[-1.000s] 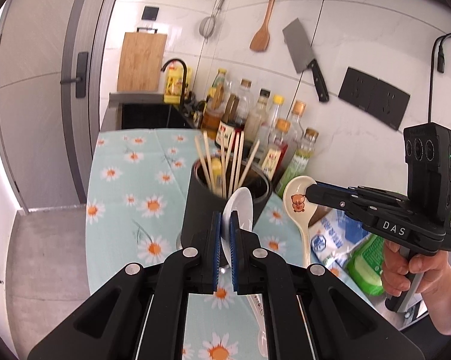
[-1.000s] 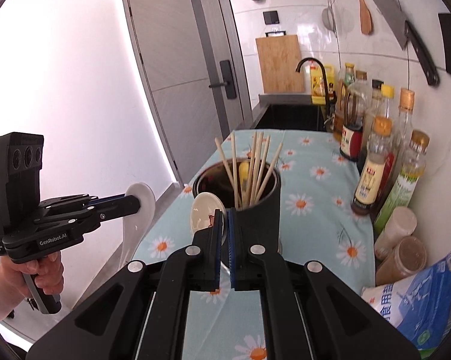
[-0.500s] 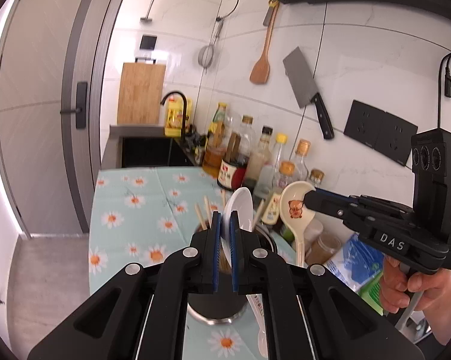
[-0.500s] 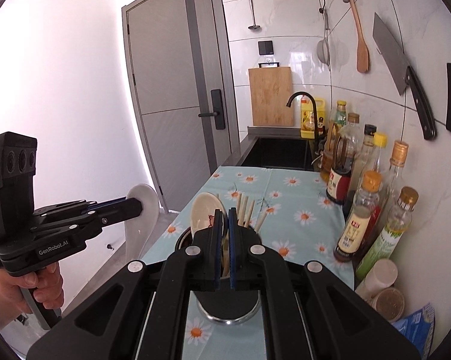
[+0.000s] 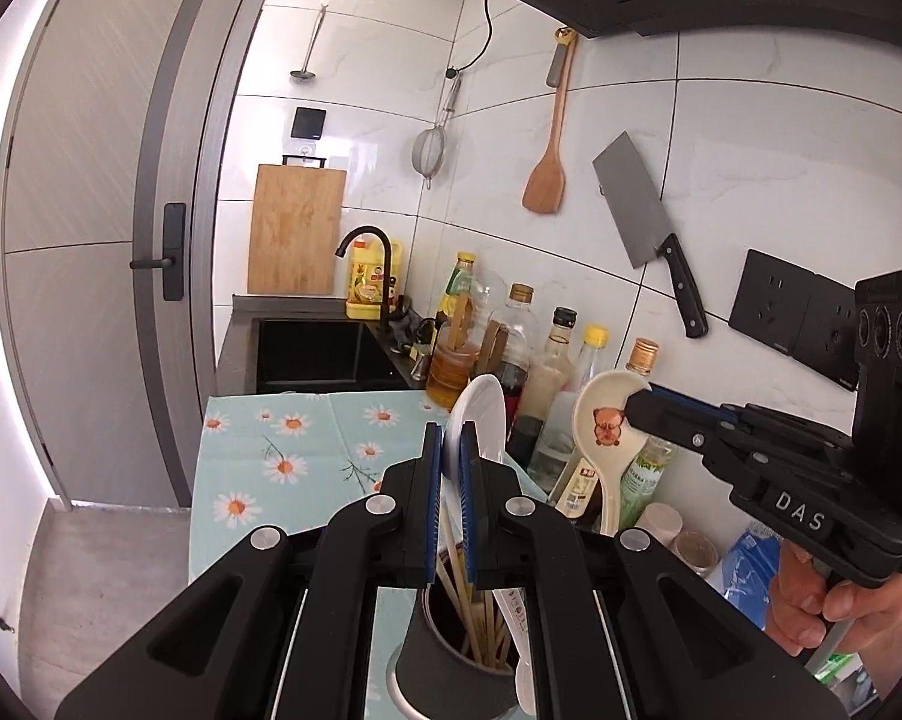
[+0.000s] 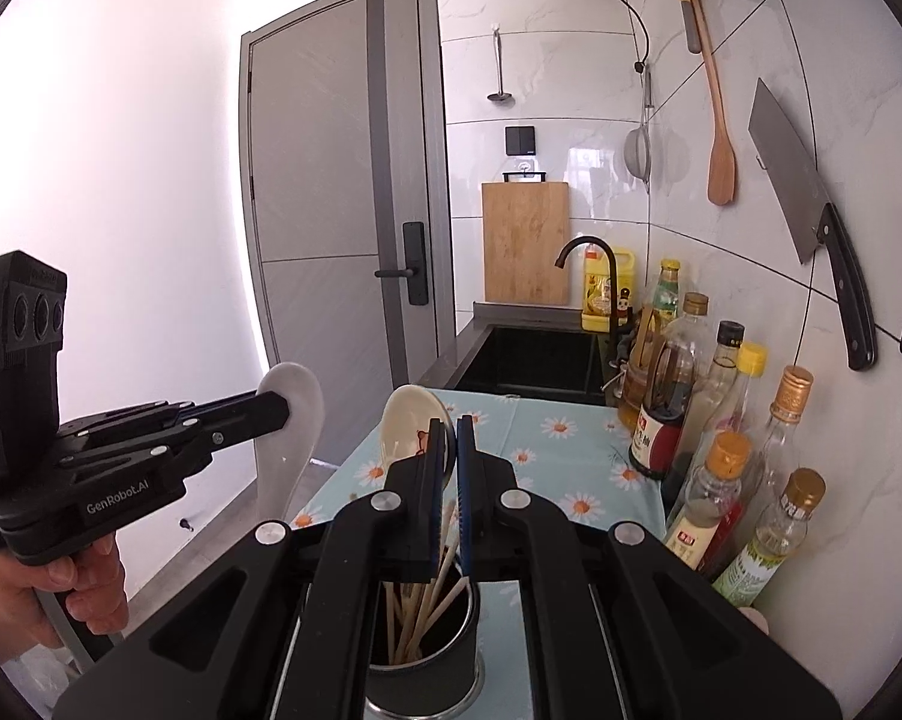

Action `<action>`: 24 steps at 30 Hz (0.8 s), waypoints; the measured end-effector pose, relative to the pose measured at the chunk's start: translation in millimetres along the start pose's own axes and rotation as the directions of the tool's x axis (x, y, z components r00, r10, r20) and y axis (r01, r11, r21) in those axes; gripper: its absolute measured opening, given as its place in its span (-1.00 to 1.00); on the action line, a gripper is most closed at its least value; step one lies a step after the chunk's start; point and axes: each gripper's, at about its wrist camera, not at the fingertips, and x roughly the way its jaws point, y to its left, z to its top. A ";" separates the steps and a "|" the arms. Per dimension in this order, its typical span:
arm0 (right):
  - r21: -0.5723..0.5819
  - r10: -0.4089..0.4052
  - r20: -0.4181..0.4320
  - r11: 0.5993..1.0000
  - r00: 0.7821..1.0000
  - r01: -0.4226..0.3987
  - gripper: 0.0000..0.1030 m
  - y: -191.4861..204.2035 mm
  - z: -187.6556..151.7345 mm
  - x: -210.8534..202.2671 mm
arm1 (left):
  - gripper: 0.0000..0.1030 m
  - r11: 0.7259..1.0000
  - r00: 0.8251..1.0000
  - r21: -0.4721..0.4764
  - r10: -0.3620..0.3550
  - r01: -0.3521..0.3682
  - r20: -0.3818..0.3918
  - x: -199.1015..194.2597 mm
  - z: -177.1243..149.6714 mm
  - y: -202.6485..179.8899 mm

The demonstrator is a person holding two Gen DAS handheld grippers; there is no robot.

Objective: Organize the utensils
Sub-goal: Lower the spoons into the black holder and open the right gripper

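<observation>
Two spoons: white spoon, bear-print spoon. One utensil holder. One cleaver. One cutting board.

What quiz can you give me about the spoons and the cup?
1. True or false: the left claw grips a white spoon.
2. What stands in the cup? A forks, B chopsticks, C straws.
3. Fill in: the picture spoon is held by the ____ claw.
Key: 1 true; 2 B; 3 right claw.
</observation>
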 end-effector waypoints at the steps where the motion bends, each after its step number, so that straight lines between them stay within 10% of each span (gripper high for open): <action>1: -0.001 -0.004 0.004 1.000 1.000 0.004 -0.91 -1.2 1.8 2.0 | -0.91 1.000 1.000 0.003 0.006 -0.006 0.005 1.6 1.2 0.0; 24: -0.002 -0.048 -0.042 0.999 0.998 0.048 -0.90 -13.4 -12.4 38.5 | -0.91 1.000 0.999 0.009 0.024 -0.024 -0.041 51.5 -16.3 3.1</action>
